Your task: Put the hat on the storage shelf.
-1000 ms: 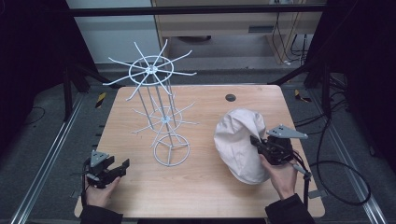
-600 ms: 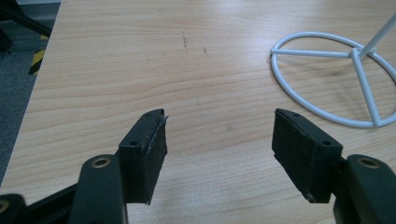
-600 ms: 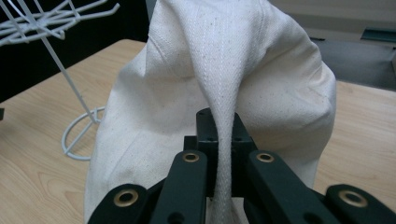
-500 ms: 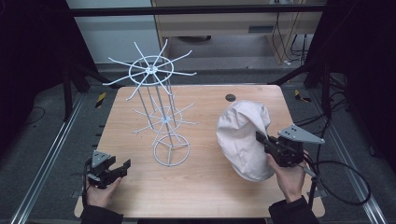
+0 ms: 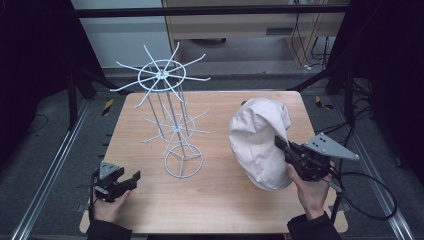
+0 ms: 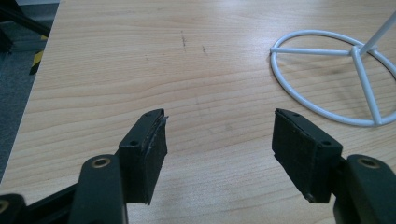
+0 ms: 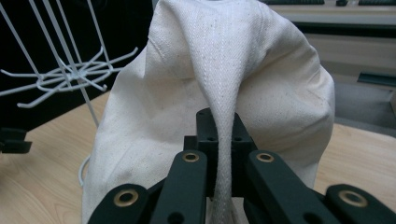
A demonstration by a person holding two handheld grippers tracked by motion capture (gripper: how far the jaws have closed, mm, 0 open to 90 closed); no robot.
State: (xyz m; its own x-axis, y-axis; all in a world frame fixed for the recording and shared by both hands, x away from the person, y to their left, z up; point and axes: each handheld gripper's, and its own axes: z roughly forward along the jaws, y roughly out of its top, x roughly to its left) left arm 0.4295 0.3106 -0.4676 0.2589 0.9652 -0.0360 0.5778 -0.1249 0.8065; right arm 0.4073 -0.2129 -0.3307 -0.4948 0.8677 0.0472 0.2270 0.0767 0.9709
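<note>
**Cream hat pinched at the right of a wooden desk**

Dark surroundings frame a pale wooden desk [image 5: 220, 200] with a grey floor around it, metal rails along both sides, and black-and-yellow striped markers on the floor near the far corners; beyond the far edge stands light-coloured furniture with cables hanging at the right.

Left of centre on the desk stands a white wire rack [image 5: 167, 117]: a ring base, thin upright rods, and two tiers of radiating hooks, the upper one wider; it rises between the two tools and is apart from the hat, though its lower hooks reach toward it.

On the right half sits a cream fabric hat [image 5: 257, 142], a soft rounded mound whose long axis runs from the near edge toward the far edge, its far end higher; in the right gripper view a ridge of cloth runs down from the crown into the jaws.

The right tool [image 5: 281, 145], held in the right hand [image 5: 312, 192], has its jaws pressed together on that fold of the hat; a cable trails from it off the right side.

The left tool [image 6: 219, 140], held in the left hand [image 5: 107, 207] at the near left corner, has its jaws spread wide with nothing between them, pointing toward the rack's ring base.
</note>
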